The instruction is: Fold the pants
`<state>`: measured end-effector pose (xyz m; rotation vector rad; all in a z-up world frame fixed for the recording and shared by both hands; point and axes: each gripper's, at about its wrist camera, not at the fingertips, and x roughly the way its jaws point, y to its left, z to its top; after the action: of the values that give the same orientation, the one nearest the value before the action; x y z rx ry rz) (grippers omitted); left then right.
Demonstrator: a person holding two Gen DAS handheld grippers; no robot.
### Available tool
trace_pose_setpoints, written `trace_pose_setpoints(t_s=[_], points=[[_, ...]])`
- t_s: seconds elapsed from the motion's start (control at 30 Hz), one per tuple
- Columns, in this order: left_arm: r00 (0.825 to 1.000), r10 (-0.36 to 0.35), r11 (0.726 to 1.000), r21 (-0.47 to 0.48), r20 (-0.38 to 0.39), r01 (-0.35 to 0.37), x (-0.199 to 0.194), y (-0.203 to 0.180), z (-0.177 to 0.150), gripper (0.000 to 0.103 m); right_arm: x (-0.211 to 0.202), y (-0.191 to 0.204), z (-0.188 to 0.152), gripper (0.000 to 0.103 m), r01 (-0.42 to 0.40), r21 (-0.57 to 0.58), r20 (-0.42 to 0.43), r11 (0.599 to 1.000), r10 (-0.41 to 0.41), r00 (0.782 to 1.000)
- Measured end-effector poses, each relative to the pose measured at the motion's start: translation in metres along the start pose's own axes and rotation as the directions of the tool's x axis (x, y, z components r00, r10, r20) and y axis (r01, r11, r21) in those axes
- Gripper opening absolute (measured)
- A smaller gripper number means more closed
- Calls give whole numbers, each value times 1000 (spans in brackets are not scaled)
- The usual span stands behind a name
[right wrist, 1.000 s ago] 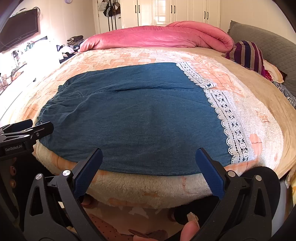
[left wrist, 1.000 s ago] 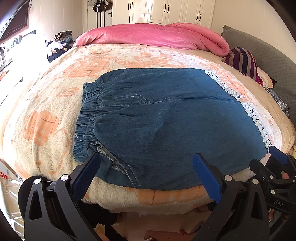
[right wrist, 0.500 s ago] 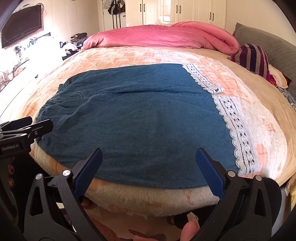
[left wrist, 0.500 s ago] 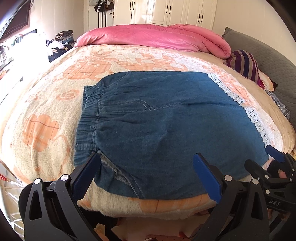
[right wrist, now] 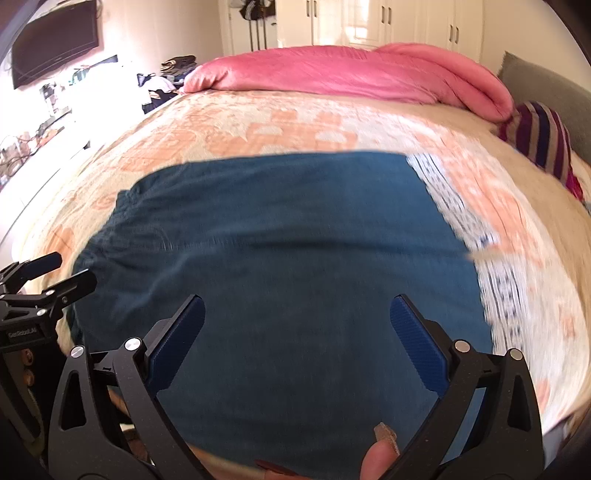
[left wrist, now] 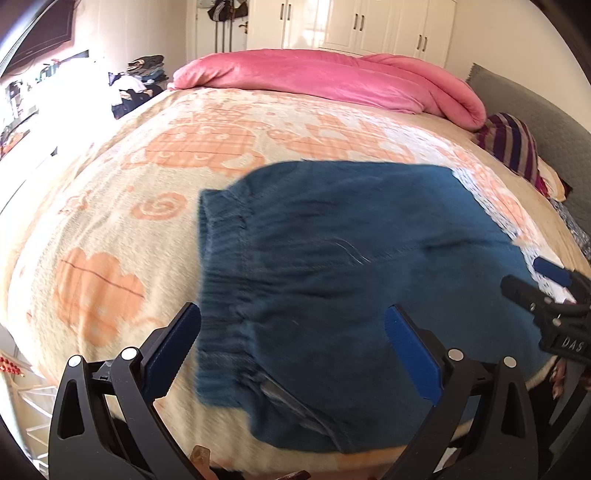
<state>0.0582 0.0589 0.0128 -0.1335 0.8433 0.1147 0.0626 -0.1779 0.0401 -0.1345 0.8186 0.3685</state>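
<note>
Blue denim pants (left wrist: pixel 351 266) lie folded flat on the bed, elastic waistband (left wrist: pixel 221 273) to the left and white lace hem (right wrist: pixel 491 266) to the right. My left gripper (left wrist: pixel 291 350) is open over the waistband's near corner, holding nothing. My right gripper (right wrist: pixel 295 339) is open above the near middle of the pants (right wrist: pixel 288 258), also holding nothing. The right gripper (left wrist: pixel 554 291) shows at the right edge of the left wrist view, and the left gripper (right wrist: pixel 40 280) at the left edge of the right wrist view. Both views are motion-blurred.
The bed carries a cream and orange blanket (left wrist: pixel 155 192). A rolled pink duvet (left wrist: pixel 332 77) lies along the far side, a striped pillow (left wrist: pixel 509 144) and grey headboard (left wrist: pixel 535 107) at the right. White wardrobes (left wrist: pixel 369 22) stand behind; clutter (left wrist: pixel 140 81) sits at far left. A fingertip (right wrist: pixel 376 461) shows below.
Both grippers have moved forward and up over the bed, so the pants sit lower and closer under the fingers. Both stay open. The pants have not moved.
</note>
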Motion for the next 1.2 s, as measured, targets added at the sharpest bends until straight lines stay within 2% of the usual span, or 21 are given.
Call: trace_pose_setpoints(t_s=[0.13, 0.23, 0.47, 0.53, 0.63, 0.73, 0.93, 1.2], points=[[1000, 7, 1000, -30, 6, -7, 6, 19, 15, 99, 13, 3, 24, 95, -51, -10, -10, 999, 51, 999], [1000, 27, 999, -42, 15, -26, 12, 32, 27, 99, 21, 10, 41, 95, -29, -68, 4, 997, 29, 1000], [996, 83, 996, -48, 27, -81, 31, 53, 58, 99, 51, 23, 78, 95, -48, -176, -1, 983, 48, 999], [995, 96, 994, -53, 20, -95, 42, 62, 67, 99, 62, 29, 85, 95, -49, -216, -6, 975, 49, 999], [994, 110, 992, -58, -16, -111, 60, 73, 76, 99, 87, 35, 99, 95, -96, -238, -50, 967, 87, 995], [993, 106, 993, -56, -43, -108, 72, 79, 79, 99, 108, 38, 109, 95, -117, -231, -84, 966, 100, 991], [994, 65, 994, -80, -88, -72, 96, 87, 84, 99, 139, 42, 125, 95, -104, -263, -97, 959, 81, 992], [992, 27, 996, -84, -123, -38, 127, 90, 97, 99, 178, 53, 141, 95, -134, -330, -162, 934, 84, 983]])
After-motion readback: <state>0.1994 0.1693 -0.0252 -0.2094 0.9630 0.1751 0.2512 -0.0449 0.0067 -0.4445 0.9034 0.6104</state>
